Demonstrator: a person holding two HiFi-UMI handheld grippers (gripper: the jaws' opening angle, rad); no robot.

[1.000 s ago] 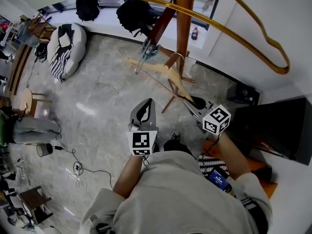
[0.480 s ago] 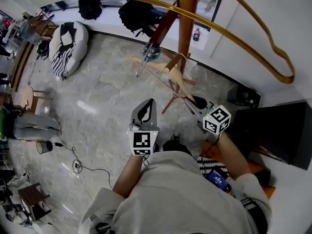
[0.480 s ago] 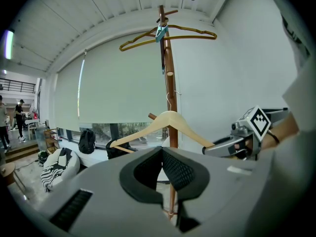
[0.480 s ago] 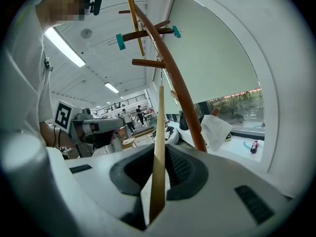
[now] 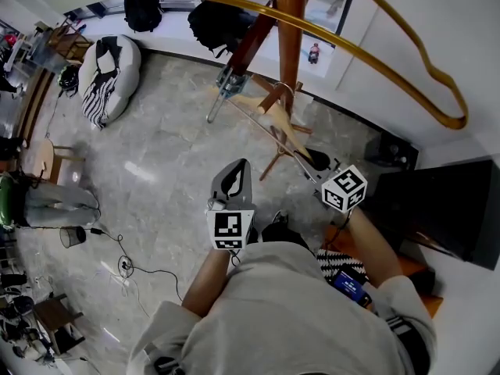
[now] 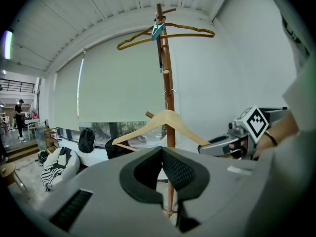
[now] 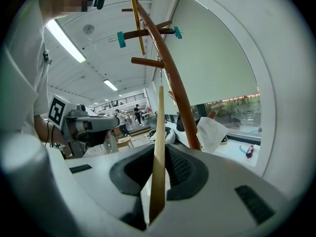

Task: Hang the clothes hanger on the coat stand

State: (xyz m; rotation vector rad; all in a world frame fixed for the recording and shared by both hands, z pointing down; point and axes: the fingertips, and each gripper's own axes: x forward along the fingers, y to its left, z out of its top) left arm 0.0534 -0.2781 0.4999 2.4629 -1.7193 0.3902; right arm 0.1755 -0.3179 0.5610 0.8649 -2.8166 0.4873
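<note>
Head view: a person's two arms reach toward the coat stand, with a gripper in each hand.
Task's thing: the clothes hanger is pale wood with a metal hook. It hangs tilted, just beside the coat stand's pole, level with the lower pegs.
Hook: close against the pole; whether it rests on a peg cannot be told.
Right hand: the right gripper is on the near side of the coat stand. Its jaws are narrow, clamped on the end of one hanger arm.
Right gripper view: the thin wooden arm runs up between the two dark pads, which press on it from both sides. The coat stand's pole curves up just behind.
Left hand: the left gripper is to the left of the coat stand's base, well apart from the clothes hanger.
Left gripper view: the jaws are closed together with nothing between them — the clothes hanger and the pole show beyond their tips.
Top of the coat stand: a second hanger, golden brown, sits across the upper pegs with a blue-green clip beside it.
Floor: grey marble spreads round the coat stand's foot.
</note>
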